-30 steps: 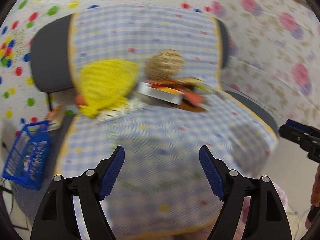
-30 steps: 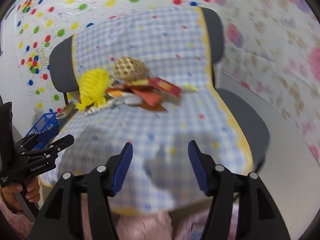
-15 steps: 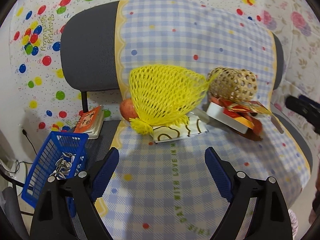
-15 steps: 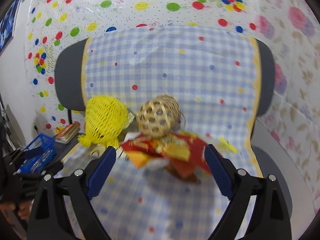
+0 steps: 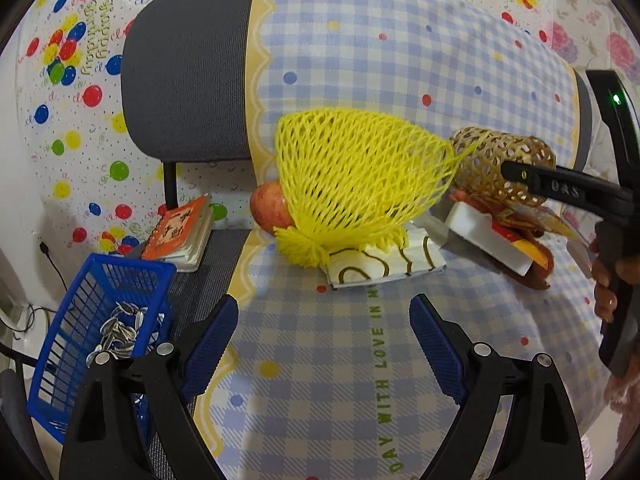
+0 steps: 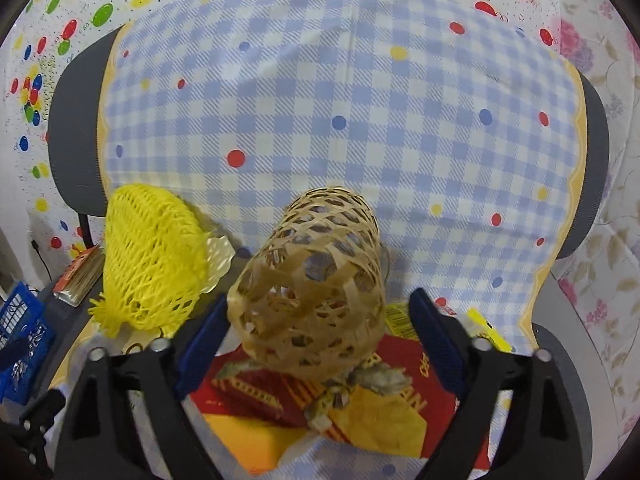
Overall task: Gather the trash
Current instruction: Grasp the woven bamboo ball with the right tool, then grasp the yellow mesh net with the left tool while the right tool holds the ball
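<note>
A trash pile lies on the checked cloth (image 5: 360, 380) over a chair seat. It holds a yellow foam net (image 5: 360, 176), a white swirl-printed wrapper (image 5: 384, 268), a woven bamboo cage (image 6: 312, 292) and red and yellow packets (image 6: 272, 392). An apple (image 5: 266, 210) sits behind the net. My left gripper (image 5: 324, 306) is open over bare cloth, short of the wrapper. My right gripper (image 6: 320, 304) is closing with the cage between its jaws. The left pad is at the cage's side, and a gap shows at the right pad. One of its fingers (image 5: 560, 188) crosses the cage in the left wrist view.
A blue plastic basket (image 5: 80, 320) holding seed shells stands at the seat's left edge. An orange book (image 5: 180, 236) lies behind it. The chair back (image 5: 188, 80) rises behind the pile, and patterned sheets cover the wall. A hand (image 5: 604, 280) holds the right gripper.
Both grippers have moved in toward the pile. The right one now has the bamboo cage between its jaws, which are narrower than half a second ago. The left view swung toward the yellow net.
</note>
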`<state>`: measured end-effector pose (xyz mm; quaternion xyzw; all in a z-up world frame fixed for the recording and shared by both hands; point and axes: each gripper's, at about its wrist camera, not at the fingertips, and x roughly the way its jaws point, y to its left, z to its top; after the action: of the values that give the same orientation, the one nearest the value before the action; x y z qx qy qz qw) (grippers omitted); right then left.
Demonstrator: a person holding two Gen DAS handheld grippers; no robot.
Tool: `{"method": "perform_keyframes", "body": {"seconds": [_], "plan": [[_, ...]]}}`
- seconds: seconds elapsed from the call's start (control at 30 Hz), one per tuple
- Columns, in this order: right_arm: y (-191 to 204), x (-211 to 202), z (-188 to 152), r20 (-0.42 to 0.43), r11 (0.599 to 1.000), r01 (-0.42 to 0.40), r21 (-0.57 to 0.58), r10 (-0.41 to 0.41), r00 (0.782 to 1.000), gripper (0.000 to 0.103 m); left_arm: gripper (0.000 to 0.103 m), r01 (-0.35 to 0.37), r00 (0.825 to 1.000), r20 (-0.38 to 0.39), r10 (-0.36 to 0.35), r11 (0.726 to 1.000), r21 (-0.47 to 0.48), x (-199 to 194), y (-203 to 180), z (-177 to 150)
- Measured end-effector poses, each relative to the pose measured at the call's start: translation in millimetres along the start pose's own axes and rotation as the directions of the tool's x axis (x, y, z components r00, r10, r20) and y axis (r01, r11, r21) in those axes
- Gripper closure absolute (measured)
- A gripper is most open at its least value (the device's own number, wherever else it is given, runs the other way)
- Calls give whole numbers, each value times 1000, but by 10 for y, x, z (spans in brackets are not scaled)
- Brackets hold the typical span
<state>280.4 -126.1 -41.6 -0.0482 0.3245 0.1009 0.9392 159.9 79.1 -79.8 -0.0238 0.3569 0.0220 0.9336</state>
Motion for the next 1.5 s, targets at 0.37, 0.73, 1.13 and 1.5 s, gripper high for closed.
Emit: {"method": "perform_keyframes", "body": {"seconds": [0.37, 0.73, 1.13, 1.5], "plan": [[-229, -1295, -36, 292, 998, 35, 53, -49, 955, 32, 16, -15, 999, 50, 13, 999, 39, -69, -64, -26], [-617, -1618, -475, 244, 990, -8, 139, -26, 969, 32, 16, -103, 992, 96, 87, 978, 182, 546, -564, 309], [-711, -1391, -588, 192, 985, -27, 171, -6, 981, 32, 16, -315, 949, 64, 309, 910, 270, 1343, -885, 623], [-610, -1766, -774, 216, 983, -72, 168, 34, 976, 32, 88, -34, 989, 146, 15, 991, 129, 223, -305, 461]]}}
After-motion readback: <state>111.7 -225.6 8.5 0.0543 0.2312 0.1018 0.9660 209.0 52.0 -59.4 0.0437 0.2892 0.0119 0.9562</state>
